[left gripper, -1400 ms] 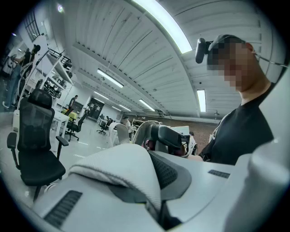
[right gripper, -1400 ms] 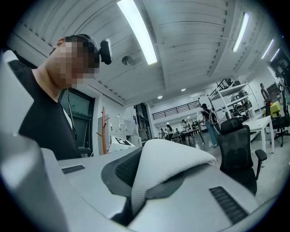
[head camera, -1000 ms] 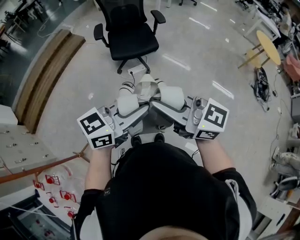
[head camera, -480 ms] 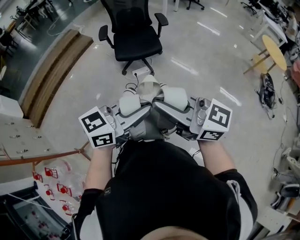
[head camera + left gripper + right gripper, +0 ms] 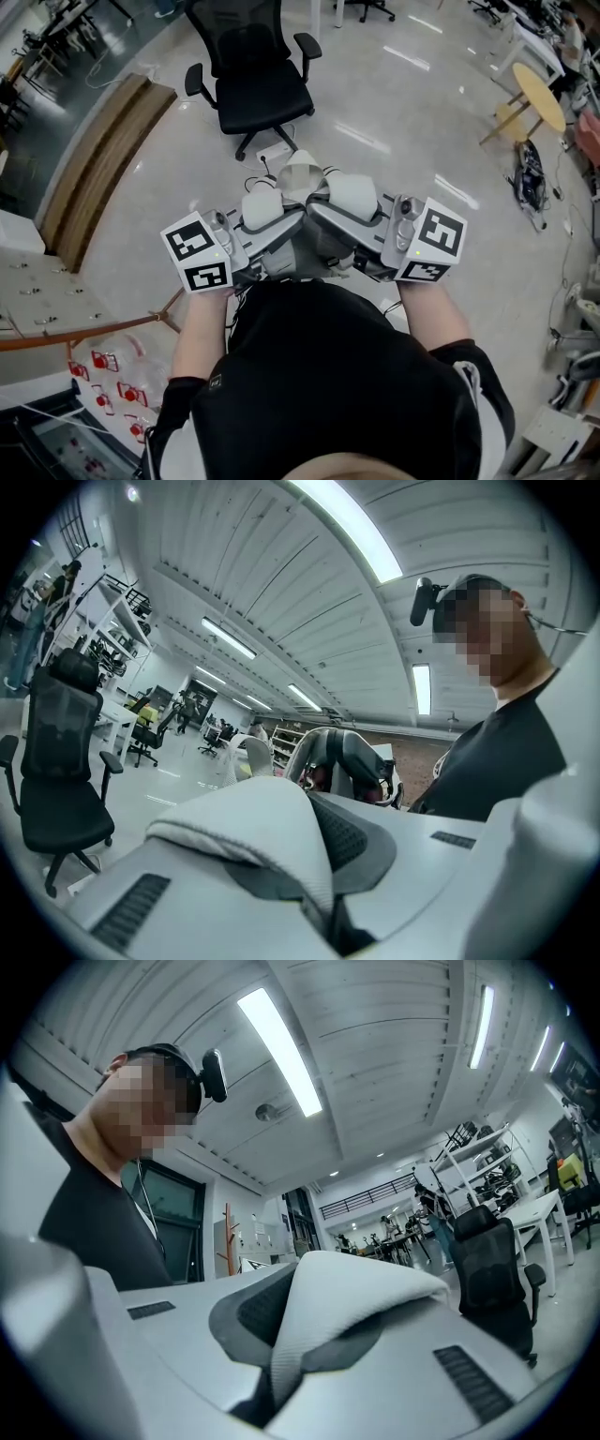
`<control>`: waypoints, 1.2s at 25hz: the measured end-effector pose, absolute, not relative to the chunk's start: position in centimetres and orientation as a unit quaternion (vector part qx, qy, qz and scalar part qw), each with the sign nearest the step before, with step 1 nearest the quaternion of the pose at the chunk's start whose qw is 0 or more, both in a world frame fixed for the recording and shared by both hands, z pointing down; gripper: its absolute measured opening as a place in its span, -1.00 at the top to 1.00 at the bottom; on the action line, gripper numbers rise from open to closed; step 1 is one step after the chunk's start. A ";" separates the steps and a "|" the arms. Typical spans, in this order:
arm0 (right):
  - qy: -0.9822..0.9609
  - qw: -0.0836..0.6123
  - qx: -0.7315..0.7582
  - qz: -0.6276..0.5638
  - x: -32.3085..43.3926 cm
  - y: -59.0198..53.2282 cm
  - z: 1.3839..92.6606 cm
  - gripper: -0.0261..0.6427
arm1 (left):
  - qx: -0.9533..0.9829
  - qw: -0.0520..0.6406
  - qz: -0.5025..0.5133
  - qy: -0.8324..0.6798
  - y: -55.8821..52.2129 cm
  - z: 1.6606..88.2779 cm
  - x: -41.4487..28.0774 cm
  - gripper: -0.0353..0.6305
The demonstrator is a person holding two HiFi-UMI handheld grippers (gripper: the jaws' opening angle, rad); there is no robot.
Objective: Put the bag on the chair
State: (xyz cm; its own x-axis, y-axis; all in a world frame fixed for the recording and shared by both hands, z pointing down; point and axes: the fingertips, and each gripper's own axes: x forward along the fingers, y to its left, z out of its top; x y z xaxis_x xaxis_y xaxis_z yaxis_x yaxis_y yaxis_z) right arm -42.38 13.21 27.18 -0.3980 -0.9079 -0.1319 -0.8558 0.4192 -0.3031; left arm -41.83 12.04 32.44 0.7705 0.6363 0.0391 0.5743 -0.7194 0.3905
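Short of the chair, the bag is carried, strap pinched by left gripper and right gripper; placement not done.

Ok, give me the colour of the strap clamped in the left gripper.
White woven strap, clearest in the left gripper view.

Ahead: black mesh office chair, seat bare, an armrest on each side narrowing the way in. Glossy pale floor open before it. Small white box lies beside the chair's base. Long wooden bench flanks the left; round yellow table well off right.
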 end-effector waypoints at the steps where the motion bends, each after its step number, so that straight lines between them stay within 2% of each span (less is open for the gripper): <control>1: 0.829 0.139 -0.534 -0.096 -41.9 13.0 27.3 0.83 | 0.922 0.183 0.086 0.331 11.8 32.6 -41.4 0.83; 14: 0.813 0.147 -0.549 -0.128 -33.6 2.5 29.1 0.83 | 0.913 0.200 0.092 0.343 1.8 34.4 -33.7 0.83; 30: 0.814 0.159 -0.534 -0.164 -28.9 -8.2 31.2 0.83 | 0.919 0.190 0.094 0.332 -9.7 36.6 -28.4 0.83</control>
